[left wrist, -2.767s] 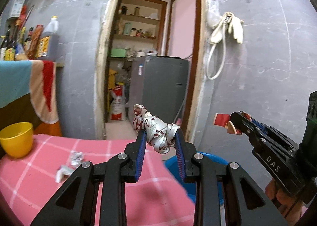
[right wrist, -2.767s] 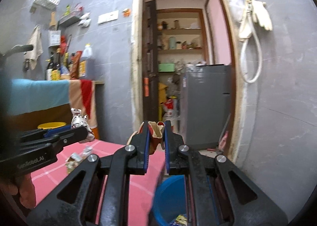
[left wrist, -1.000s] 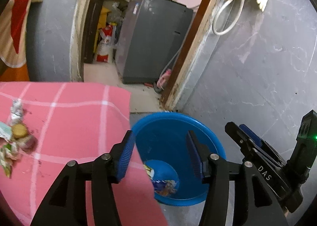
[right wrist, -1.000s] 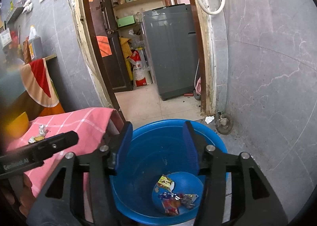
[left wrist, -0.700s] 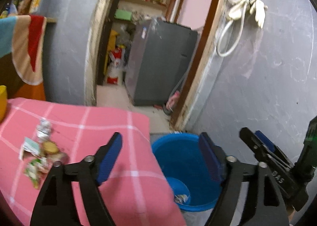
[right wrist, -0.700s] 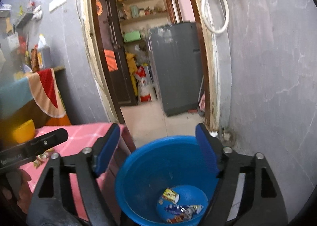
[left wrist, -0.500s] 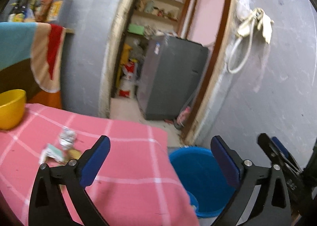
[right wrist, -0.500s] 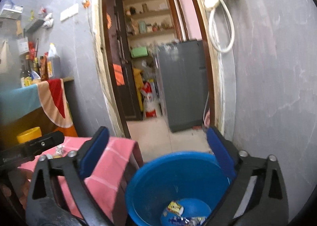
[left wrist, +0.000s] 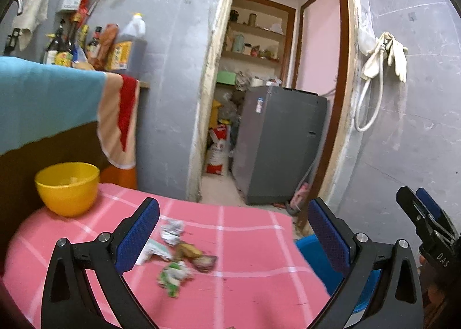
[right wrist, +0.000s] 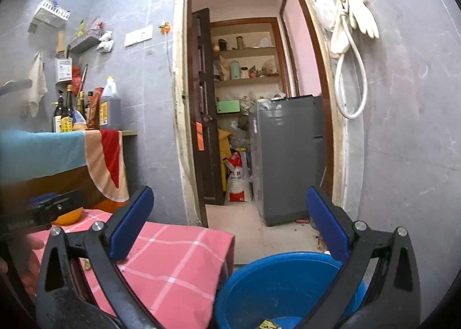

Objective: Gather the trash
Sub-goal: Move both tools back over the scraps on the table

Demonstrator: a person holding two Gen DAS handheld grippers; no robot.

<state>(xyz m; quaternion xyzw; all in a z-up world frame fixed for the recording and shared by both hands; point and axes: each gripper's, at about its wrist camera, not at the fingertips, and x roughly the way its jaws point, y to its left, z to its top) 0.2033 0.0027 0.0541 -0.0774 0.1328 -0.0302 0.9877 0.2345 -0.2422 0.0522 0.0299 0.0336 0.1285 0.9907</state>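
Here, left to right:
Yellow bowl (left wrist: 67, 187): stands at the far left of the table (left wrist: 245, 280), which wears a pink checked cloth.
Left tongs (left wrist: 233, 238): spread wide, blue pads far apart, holding nothing, hovering above the table.
Trash (left wrist: 180, 254): a small heap of crumpled wrappers lies on the cloth between and beyond the left pads, untouched.
Blue bucket (right wrist: 285, 285): sits on the floor just beside the table's right edge; a few wrappers show at its bottom.
Right tongs (right wrist: 230, 222): also spread wide, empty, above the bucket rim.
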